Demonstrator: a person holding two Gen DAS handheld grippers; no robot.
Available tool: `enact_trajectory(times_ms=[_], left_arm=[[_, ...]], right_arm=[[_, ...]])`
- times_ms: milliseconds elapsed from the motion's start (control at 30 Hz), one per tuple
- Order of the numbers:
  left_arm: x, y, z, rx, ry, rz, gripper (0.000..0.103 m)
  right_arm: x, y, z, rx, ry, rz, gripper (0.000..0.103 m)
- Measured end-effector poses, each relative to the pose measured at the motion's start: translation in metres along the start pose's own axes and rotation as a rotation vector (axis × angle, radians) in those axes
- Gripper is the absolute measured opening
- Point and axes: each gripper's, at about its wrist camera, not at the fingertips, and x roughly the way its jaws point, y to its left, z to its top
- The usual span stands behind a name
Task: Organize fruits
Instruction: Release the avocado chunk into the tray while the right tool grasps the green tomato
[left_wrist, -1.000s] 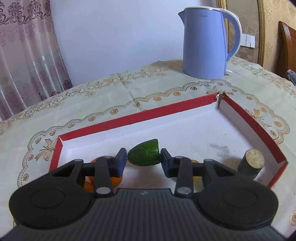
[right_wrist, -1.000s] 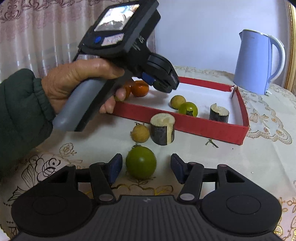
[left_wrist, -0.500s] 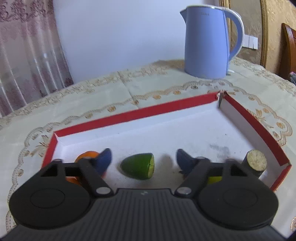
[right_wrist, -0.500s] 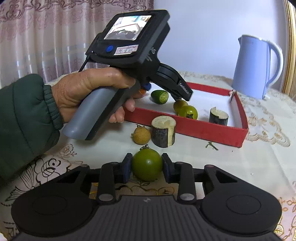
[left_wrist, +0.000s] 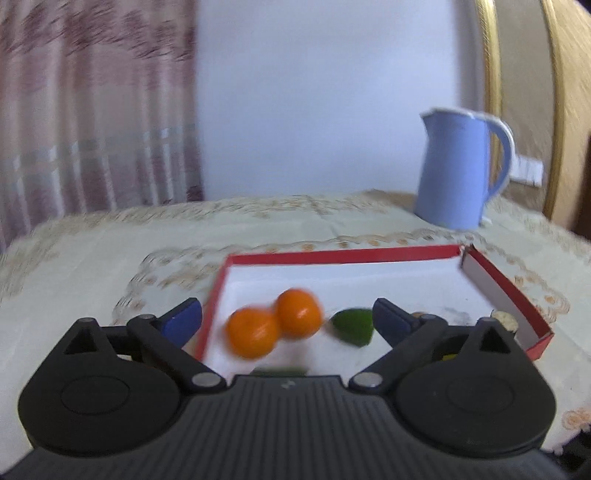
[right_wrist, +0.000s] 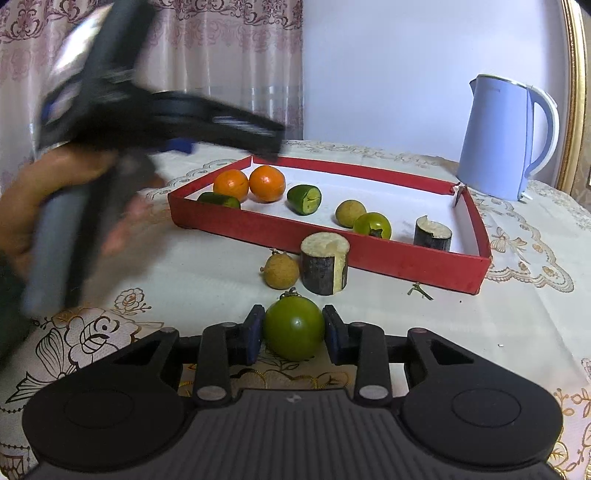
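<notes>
My right gripper (right_wrist: 293, 334) is shut on a green tomato (right_wrist: 294, 328), held just over the tablecloth in front of the red tray (right_wrist: 332, 242). The tray holds two oranges (right_wrist: 248, 183), a cut green piece (right_wrist: 304, 199), another green piece (right_wrist: 218, 200), a brown longan (right_wrist: 347, 213), a green tomato (right_wrist: 372, 225) and a sugarcane stub (right_wrist: 432, 234). A second stub (right_wrist: 324, 263) and a longan (right_wrist: 281, 271) stand outside it. My left gripper (left_wrist: 287, 319) is open and empty, drawn back from the tray (left_wrist: 509, 288), above the oranges (left_wrist: 273, 326) and the green piece (left_wrist: 352, 326).
A blue kettle (right_wrist: 508, 138) stands on the tablecloth behind the tray's far right corner; it also shows in the left wrist view (left_wrist: 461, 166). The person's hand with the left gripper (right_wrist: 110, 147) hovers left of the tray. A small green stem (right_wrist: 419, 290) lies by the tray's front wall.
My left gripper let go of the cut green piece in the tray, opened wide and pulled back up and left. My right gripper closed on the green tomato.
</notes>
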Motion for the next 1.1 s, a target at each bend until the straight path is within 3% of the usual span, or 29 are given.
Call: enact_trajectory(times_ms=[167, 267, 467, 767, 1100], left_arm=[[-0.016, 0.031, -0.022, -0.120, 0.055, -0.006, 0.099], [-0.023, 0.037, -0.036, -0.127, 0.060, 0.029, 0.100], [-0.025, 0.046, -0.044, -0.171, 0.101, 0.001, 0.103], [-0.012, 0.042, -0.048, -0.145, 0.209, -0.016, 0.103], [-0.010, 0.027, -0.051, -0.049, 0.246, 0.013, 0.103]], right_arm=[[-0.001, 0.002, 0.000, -0.001, 0.000, -0.007, 0.033], [0.000, 0.002, 0.000, -0.005, 0.000, -0.013, 0.033], [-0.001, 0.005, 0.001, -0.024, 0.000, -0.030, 0.033], [-0.011, -0.014, 0.022, -0.019, -0.051, -0.102, 0.033], [0.000, -0.057, 0.065, 0.012, -0.127, -0.217, 0.033]])
